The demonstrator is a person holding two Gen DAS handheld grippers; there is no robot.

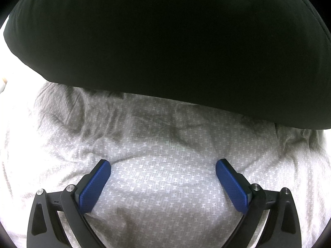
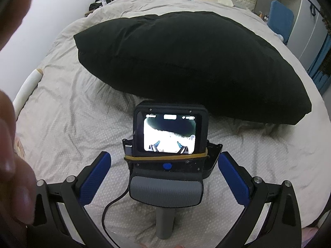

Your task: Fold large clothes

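While a puffy black garment (image 2: 186, 62) lies folded on the grey patterned bedsheet (image 2: 62, 107), both grippers gape.

The left gripper (image 1: 163, 163) rests just before it, its 2 blue pads (image 1: 94, 186) wide apart over bare sheet; the right gripper (image 2: 164, 157) hangs behind, spread and empty, a blurred hand (image 2: 12, 155) beside it.

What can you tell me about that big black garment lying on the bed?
The black garment is a large, puffy, matte dark mass, already bundled into a thick oblong with faint creases on top. It lies flat across the grey patterned bedsheet, which wrinkles along its near edge. Neither set of jaws touches it. No sleeves, zip or collar show.
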